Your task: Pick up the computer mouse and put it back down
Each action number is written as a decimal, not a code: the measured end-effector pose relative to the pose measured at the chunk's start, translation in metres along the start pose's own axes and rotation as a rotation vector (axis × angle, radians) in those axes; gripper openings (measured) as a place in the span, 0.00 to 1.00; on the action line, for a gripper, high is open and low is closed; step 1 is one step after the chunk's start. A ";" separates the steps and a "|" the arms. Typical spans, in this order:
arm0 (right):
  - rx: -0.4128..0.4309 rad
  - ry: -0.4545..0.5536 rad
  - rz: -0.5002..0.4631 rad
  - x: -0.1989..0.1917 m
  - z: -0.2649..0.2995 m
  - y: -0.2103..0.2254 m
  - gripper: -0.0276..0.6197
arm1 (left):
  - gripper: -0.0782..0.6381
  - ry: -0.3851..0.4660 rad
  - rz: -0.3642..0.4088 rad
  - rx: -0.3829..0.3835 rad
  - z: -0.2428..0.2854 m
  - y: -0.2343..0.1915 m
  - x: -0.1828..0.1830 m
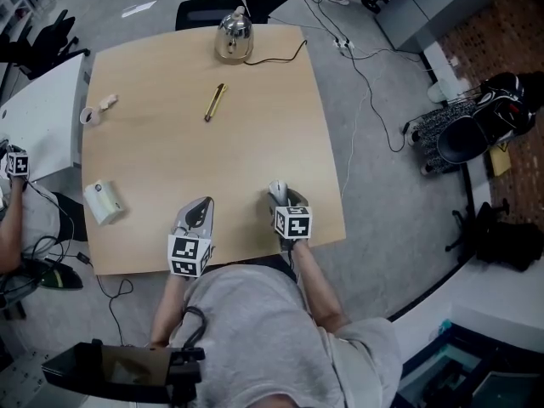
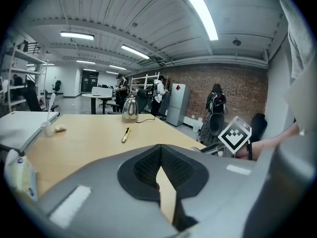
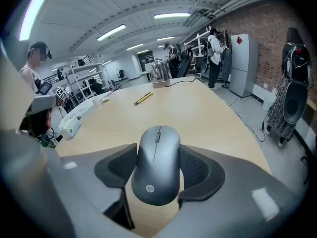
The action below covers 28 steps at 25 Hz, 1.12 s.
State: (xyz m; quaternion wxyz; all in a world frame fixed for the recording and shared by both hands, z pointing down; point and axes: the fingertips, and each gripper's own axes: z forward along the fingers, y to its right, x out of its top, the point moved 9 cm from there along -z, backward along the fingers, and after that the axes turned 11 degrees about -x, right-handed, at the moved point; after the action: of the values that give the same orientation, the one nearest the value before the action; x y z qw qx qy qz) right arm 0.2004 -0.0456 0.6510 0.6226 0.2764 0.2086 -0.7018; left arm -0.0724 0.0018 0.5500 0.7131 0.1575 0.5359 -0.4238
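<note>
A grey computer mouse (image 3: pixel 157 165) sits between the pads of my right gripper (image 3: pixel 156 168), which is shut on its sides and holds it a little above the wooden table (image 3: pixel 208 113). In the head view the mouse (image 1: pixel 277 190) and the right gripper (image 1: pixel 281 197) are near the table's front edge, right of centre. My left gripper (image 1: pixel 201 212) rests beside it to the left, over the same front edge. In the left gripper view its jaws (image 2: pixel 159 168) meet at the tips with nothing between them.
A metal kettle (image 1: pixel 233 36) with a black cable stands at the table's far edge. A yellow utility knife (image 1: pixel 214 102) lies mid-table. A white box (image 1: pixel 103 202) and a small cup (image 1: pixel 90 116) sit on the left side. Cables and bags lie on the floor at right.
</note>
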 end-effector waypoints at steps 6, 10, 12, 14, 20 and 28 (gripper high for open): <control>0.029 0.094 0.037 0.021 -0.023 -0.005 0.45 | 0.14 0.018 0.010 0.007 -0.005 -0.003 0.003; 0.043 0.137 0.054 0.029 -0.034 -0.009 0.45 | 0.14 0.025 0.009 0.017 -0.011 -0.005 0.004; 0.049 0.154 0.064 0.033 -0.039 -0.010 0.45 | 0.14 0.030 0.013 0.018 -0.012 -0.004 0.005; 0.054 0.169 0.068 0.036 -0.043 -0.012 0.45 | 0.14 0.033 0.016 0.020 -0.014 -0.005 0.006; 0.083 0.247 0.086 0.049 -0.065 -0.019 0.45 | 0.14 0.047 0.017 0.031 -0.018 -0.007 0.005; 0.105 0.389 0.052 0.074 -0.109 -0.030 0.45 | 0.14 0.108 0.054 0.028 -0.029 -0.003 0.028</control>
State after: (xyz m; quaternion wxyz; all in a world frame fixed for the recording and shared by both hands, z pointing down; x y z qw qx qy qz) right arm 0.1797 -0.0283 0.5188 0.5732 0.4439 0.2807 -0.6290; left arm -0.0907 0.0075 0.5144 0.6920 0.2045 0.5632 -0.4026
